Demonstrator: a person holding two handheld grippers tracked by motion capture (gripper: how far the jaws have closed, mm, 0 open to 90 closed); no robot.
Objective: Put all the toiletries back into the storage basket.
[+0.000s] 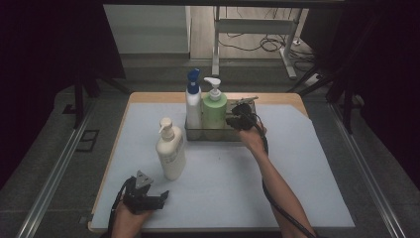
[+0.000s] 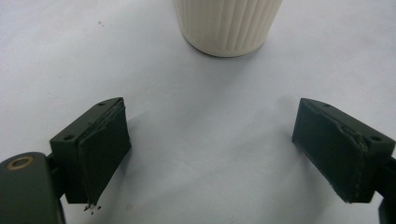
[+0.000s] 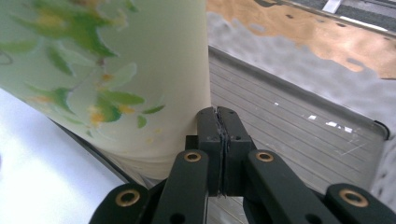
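While the person's right forearm reaches far across the counter (image 1: 297, 163), the right tongs (image 1: 239, 120) sit at the right end of the clear tray (image 1: 247, 135), just beside the green pump bottle (image 1: 214, 110); the arm runs up from the near right edge on a slant toward the far left, wrist bent a little, hand wrapped round the tool's body with the cable trailing back along the forearm. Seen from the right gripper view, the right tongs (image 3: 218, 122) have their jaws pressed flat together with nothing between them; their tips lie close against the bottle's pale wall (image 3: 140, 70), printed with green leaves and yellow flowers, though whether they actually touch it I cannot tell; beyond them runs the tray's ribbed floor (image 3: 289, 135).

That green bottle stands upright in the tray at the far middle of the counter, touching or nearly touching a white bottle with a blue cap (image 1: 193, 101) on its left.

At the near left, the left hand (image 1: 130, 220) rests low on the counter, holding the left tongs (image 1: 157, 197) roughly level and aimed to the right and slightly far; in the left gripper view its jaws stand wide apart and empty, the left tongs (image 2: 212, 149) facing the ribbed base of a cream pump bottle (image 2: 229, 28); that cream bottle (image 1: 170, 151) stands upright, near the tray's left end.
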